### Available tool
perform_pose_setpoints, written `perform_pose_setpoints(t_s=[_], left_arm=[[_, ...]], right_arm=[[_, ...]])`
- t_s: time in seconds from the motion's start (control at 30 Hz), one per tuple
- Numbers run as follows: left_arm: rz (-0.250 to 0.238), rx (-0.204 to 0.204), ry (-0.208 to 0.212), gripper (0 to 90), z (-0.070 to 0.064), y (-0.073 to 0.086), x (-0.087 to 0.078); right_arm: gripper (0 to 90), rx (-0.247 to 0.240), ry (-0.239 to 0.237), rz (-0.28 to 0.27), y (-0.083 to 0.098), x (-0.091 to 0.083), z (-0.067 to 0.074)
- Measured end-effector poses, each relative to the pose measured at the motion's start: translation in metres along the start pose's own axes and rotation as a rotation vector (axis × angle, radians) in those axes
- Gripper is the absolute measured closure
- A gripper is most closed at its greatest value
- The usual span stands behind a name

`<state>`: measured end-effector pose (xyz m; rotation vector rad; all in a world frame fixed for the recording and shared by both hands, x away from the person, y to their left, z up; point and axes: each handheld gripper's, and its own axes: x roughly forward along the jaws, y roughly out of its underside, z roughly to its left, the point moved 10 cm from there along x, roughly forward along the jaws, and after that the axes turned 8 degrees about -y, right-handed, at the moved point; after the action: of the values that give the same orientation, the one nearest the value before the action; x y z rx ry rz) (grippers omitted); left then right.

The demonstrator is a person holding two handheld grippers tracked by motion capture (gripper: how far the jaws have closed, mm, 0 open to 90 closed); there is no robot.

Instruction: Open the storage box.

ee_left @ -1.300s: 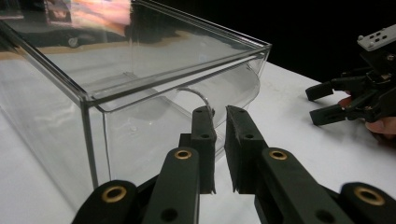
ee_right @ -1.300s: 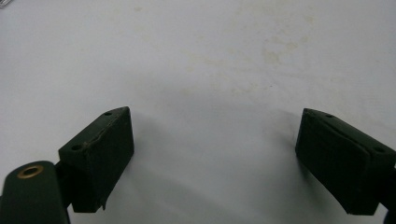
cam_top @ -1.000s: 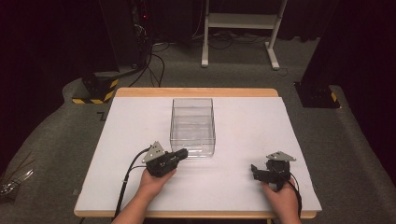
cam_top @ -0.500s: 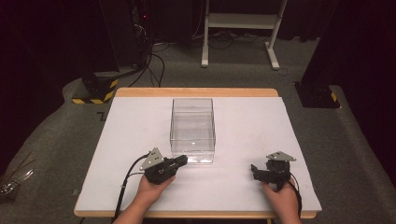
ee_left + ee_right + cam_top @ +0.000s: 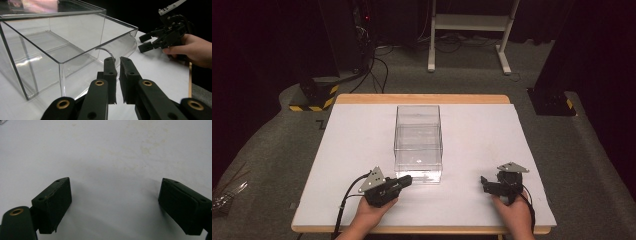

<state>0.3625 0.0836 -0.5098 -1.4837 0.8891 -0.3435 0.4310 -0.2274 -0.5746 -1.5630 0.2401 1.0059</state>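
Clear plastic, open at the top, the box [image 5: 418, 142] stands near the middle of the white table [image 5: 347, 150], long side running away from the person. Nothing can be seen inside it. Just in front of its near left corner is the left gripper [image 5: 404, 180], jaws pressed almost together with only a thin slit between them, holding nothing and pointing at the box's near wall [image 5: 82, 72]. The right gripper [image 5: 484, 183] sits well off to the right near the table's front edge, jaws spread wide over bare tabletop [image 5: 107, 152]. Each is held in a hand [image 5: 371, 212].
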Motion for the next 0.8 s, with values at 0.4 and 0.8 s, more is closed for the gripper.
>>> perform_pose_setpoints(t_s=[0.4, 0.8], left_arm=[[0.008, 0.018, 0.014, 84.1, -0.014, 0.006, -0.014], [0.017, 0.022, 0.021, 84.4, -0.028, 0.015, -0.022]], right_arm=[[11.7, -0.003, 0.000, 0.000, 0.000, 0.000, 0.000], [11.7, -0.004, 0.000, -0.001, 0.000, 0.000, 0.000]])
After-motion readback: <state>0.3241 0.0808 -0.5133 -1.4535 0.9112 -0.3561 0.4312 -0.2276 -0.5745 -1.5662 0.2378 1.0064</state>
